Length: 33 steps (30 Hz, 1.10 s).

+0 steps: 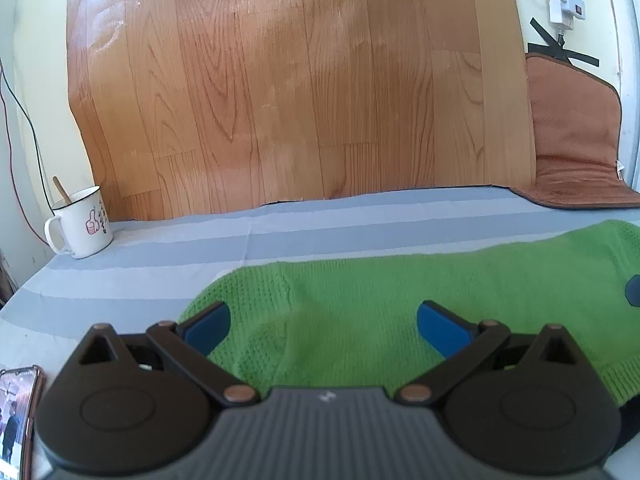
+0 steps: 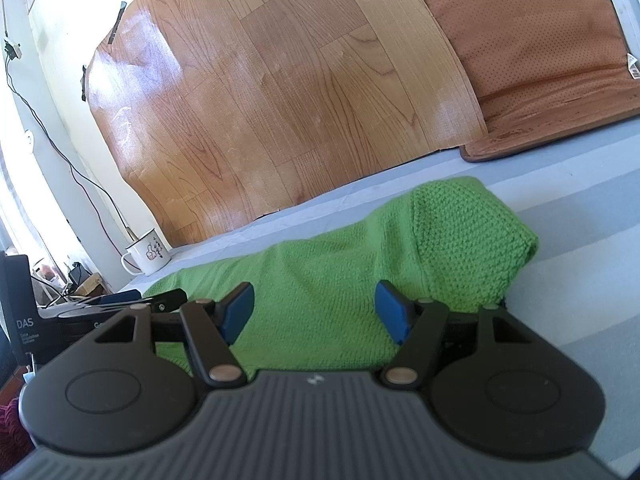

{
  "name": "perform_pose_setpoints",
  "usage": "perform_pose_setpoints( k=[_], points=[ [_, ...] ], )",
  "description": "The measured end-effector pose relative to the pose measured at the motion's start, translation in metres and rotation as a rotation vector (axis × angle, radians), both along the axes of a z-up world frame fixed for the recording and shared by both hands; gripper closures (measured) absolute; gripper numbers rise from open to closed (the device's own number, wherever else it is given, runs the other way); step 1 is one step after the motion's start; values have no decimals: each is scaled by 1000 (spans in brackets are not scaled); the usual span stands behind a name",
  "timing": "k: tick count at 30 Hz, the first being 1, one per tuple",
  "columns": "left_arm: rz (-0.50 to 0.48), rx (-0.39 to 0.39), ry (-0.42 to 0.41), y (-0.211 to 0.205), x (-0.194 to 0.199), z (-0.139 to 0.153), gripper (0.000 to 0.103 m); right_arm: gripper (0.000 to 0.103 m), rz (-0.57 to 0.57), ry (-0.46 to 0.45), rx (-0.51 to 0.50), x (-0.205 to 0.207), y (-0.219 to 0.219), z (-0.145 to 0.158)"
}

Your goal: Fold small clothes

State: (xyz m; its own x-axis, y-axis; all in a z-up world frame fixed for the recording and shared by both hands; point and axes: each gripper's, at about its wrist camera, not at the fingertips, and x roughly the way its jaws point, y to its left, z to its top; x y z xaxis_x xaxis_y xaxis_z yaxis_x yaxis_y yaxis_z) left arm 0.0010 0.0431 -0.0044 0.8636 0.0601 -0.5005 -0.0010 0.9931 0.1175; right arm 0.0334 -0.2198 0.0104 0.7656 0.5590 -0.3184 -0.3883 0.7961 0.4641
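Note:
A green knit garment point(image 1: 360, 292) lies stretched across the grey striped cloth point(image 1: 160, 248). In the right wrist view its right end point(image 2: 472, 236) is doubled over into a thick fold. My left gripper point(image 1: 326, 326) is open low over the garment's near left part, blue pads wide apart and the knit between them. My right gripper point(image 2: 316, 312) is also open above the garment point(image 2: 320, 280), just left of the fold, with nothing pinched. The left gripper point(image 2: 152, 300) shows at the garment's left end in the right wrist view.
A white mug point(image 1: 82, 228) with a wooden spoon stands at the cloth's far left corner. A phone point(image 1: 18, 412) lies at the near left. A brown cushion point(image 2: 532, 48) and a wood-pattern sheet point(image 1: 300, 80) lean against the wall behind. Cables hang on the left.

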Motion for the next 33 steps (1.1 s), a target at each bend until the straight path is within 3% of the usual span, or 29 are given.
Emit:
perform_pose_setpoints(
  k=[21, 33],
  points=[
    [4, 9, 13, 2, 2, -2, 0, 34, -17, -48, 10, -6, -7, 2],
    [6, -2, 37, 2, 6, -3, 0, 33, -22, -8, -27, 2, -3, 2]
  ],
)
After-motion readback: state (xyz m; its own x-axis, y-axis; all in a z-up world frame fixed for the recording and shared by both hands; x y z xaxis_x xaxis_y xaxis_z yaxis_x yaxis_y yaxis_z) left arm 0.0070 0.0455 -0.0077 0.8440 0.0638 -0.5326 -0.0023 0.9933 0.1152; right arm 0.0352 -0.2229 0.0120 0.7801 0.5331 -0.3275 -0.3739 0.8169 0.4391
